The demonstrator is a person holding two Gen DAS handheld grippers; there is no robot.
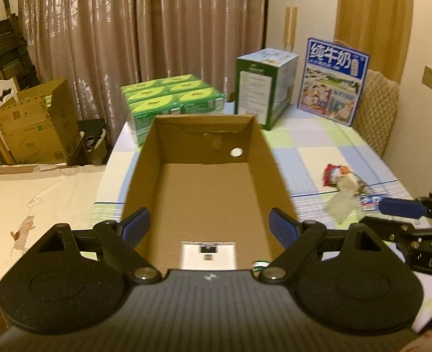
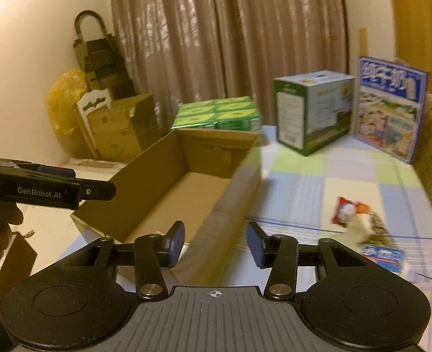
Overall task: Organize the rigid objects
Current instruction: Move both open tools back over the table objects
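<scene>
An open brown cardboard box (image 1: 204,193) stands on the checked tablecloth, empty but for a white label on its floor. My left gripper (image 1: 208,228) is open and empty, held over the box's near end. My right gripper (image 2: 216,245) is open and empty, its fingers astride the box's right wall (image 2: 230,205). The box also shows in the right wrist view (image 2: 186,187). A heap of snack packets (image 1: 343,184) lies on the table right of the box, also seen in the right wrist view (image 2: 362,226). The right gripper's finger (image 1: 401,208) shows at the left wrist view's right edge.
At the table's far end stand a green drink multipack (image 1: 172,99), a green and white carton (image 1: 266,85) and a blue milk carton (image 1: 333,82). A padded chair (image 1: 377,111) is at the right. Cardboard boxes (image 1: 37,123) and a trolley sit on the floor left.
</scene>
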